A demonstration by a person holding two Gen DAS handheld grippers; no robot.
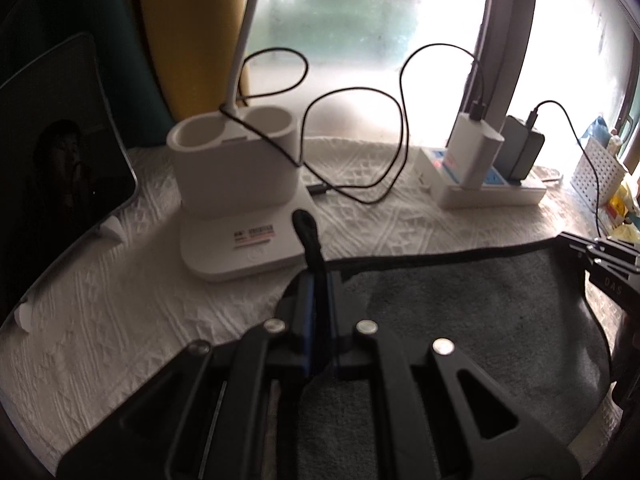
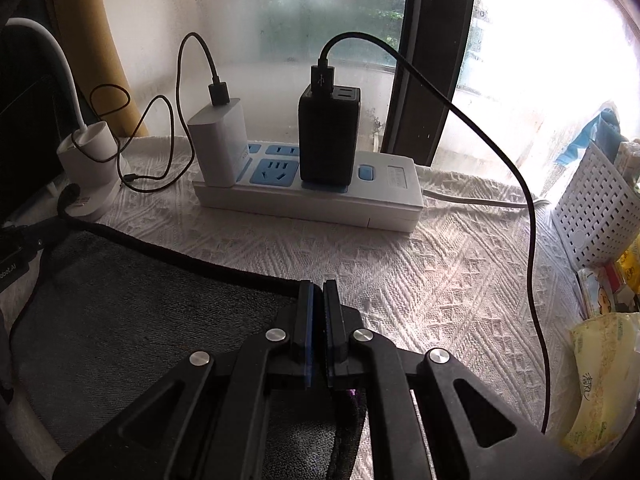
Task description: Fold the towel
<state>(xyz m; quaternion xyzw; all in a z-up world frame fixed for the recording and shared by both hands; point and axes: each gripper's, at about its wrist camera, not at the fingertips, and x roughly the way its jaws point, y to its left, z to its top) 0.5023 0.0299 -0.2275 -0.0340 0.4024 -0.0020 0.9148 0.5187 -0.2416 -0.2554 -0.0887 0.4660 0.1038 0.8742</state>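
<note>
A dark grey towel (image 1: 460,320) with a black hem lies on the white patterned tablecloth; it also shows in the right wrist view (image 2: 132,320). My left gripper (image 1: 318,280) is shut on the towel's left corner, whose black loop (image 1: 306,224) sticks up between the fingers. My right gripper (image 2: 318,286) is shut on the towel's right corner at the hem. The right gripper shows at the right edge of the left wrist view (image 1: 600,256), the left gripper at the left edge of the right wrist view (image 2: 20,244). The hem stretches between the two grippers.
A white lamp base with pen cups (image 1: 236,184) stands just beyond the left gripper. A power strip (image 2: 312,196) with a white and a black charger and loose black cables lies behind. A tablet (image 1: 60,152) leans at left. A white basket (image 2: 596,216) and packets sit at right.
</note>
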